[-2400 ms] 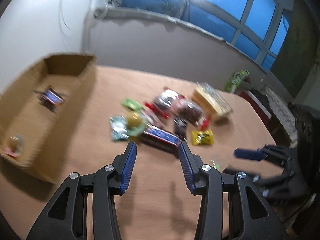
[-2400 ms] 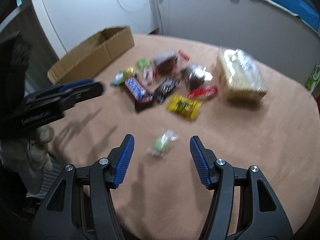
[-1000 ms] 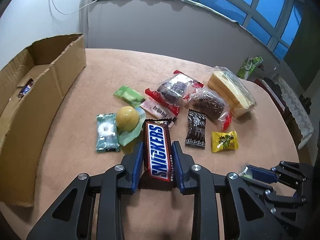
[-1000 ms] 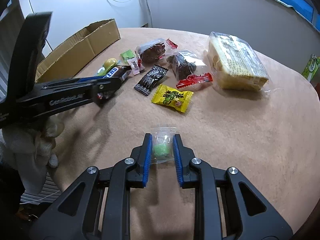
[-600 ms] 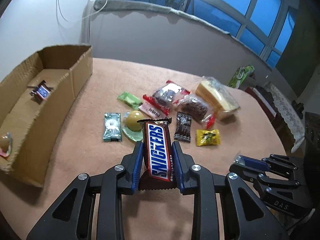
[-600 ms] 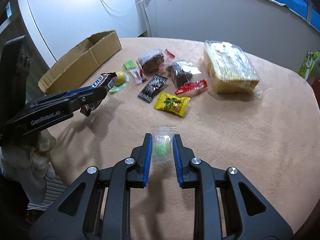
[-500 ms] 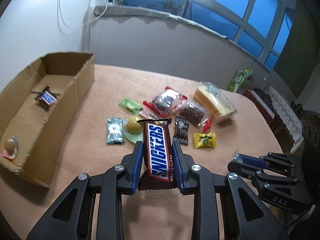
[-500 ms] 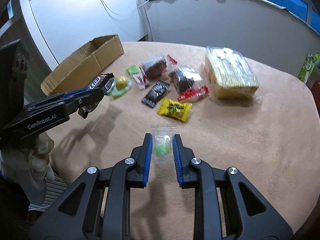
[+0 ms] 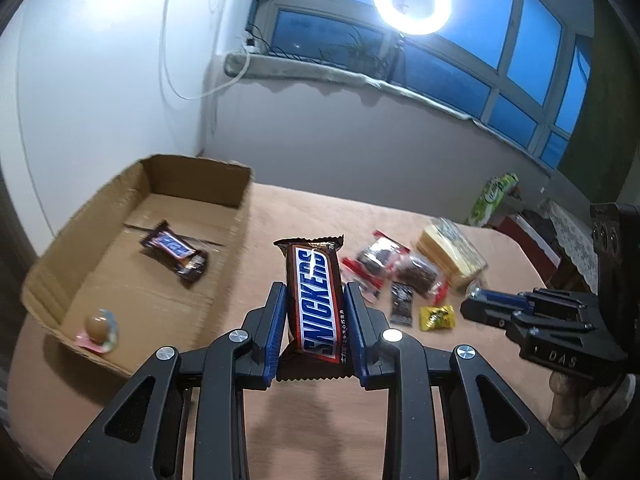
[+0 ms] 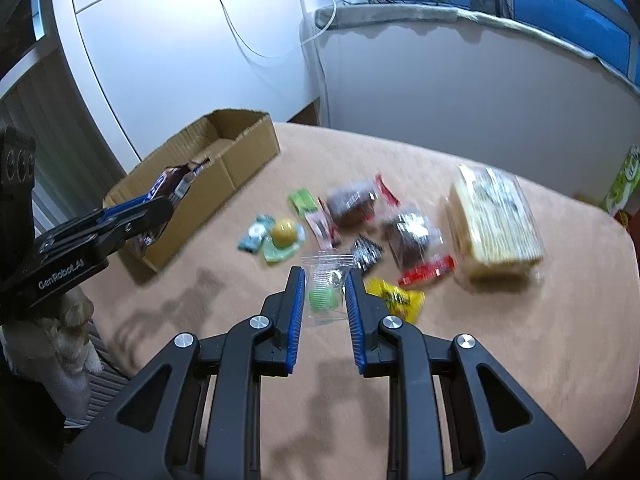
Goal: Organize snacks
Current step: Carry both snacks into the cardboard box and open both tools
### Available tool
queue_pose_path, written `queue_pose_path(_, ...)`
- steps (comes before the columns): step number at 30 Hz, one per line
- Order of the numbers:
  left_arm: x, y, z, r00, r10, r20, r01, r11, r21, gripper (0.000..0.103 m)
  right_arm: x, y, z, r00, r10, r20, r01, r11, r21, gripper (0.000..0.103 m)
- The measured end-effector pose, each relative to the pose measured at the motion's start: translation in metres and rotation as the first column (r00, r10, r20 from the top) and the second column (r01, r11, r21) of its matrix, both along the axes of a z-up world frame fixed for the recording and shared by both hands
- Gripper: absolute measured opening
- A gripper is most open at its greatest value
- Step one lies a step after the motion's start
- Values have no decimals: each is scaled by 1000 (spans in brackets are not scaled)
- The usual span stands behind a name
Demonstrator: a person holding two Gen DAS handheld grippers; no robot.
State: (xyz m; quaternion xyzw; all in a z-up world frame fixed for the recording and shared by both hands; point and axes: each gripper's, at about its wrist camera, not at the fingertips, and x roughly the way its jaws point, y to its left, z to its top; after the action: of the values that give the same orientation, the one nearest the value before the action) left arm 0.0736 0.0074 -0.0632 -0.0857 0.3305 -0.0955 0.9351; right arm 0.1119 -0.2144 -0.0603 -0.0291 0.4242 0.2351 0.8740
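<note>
both claws loaded, box next

the left claw point(image 9: 315, 312) is clamped on a snickers point(image 9: 316, 300), gripping its long edges, bar raised above the table point(image 9: 280, 432) and pointing toward the box point(image 9: 132, 240). the right claw point(image 10: 325, 304) pinches a clear bag point(image 10: 326, 286) with a green candy inside, also held off the cloth.

to do this well, i'd say carry the bar over the near wall of the box before letting go, low enough that it drops flat beside the small bar point(image 9: 175, 251) already lying there rather than bouncing off the rim. the bag looks floppy and slick, so the right claw should hold its squeeze until it is well inside.

the snickers wrapper is glossy, crimped at both ends, stiff. the box is plain corrugated card, open-topped, shallow, with a round wrapped sweet point(image 9: 99, 326) in its near corner. the table wears a soft peach cloth. the rest of the snacks point(image 10: 360, 232) sit in a loose cluster to the right of the box: crinkly film packs, a yellow sachet, a big block of wafers point(image 10: 496, 224) in clear plastic.
</note>
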Motion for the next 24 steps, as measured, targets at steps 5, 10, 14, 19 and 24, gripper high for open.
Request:
queue_pose_path(5, -2, 25, 5, 998, 57, 19, -57, 998, 6, 27, 18, 15, 16, 999, 21, 28, -22, 1000, 13, 22)
queue_pose_path(10, -1, 50, 8, 993, 111, 34, -111, 994, 12, 27, 39, 33, 32, 998, 40, 51, -42, 998, 38, 22)
queue_pose_path(14, 0, 71, 7, 987, 154, 37, -155, 988, 16, 27, 58, 53, 41, 996, 59, 61, -62, 997, 47, 22)
queue_pose_path(19, 4, 93, 2, 979, 200, 28, -200, 980, 19, 27, 76, 85, 45, 993, 92, 74, -95, 995, 34, 22)
queue_pose_path(24, 8, 112, -4, 971, 237, 14, -238, 971, 28, 27, 93, 117, 47, 988, 130, 81, -133, 991, 27, 22)
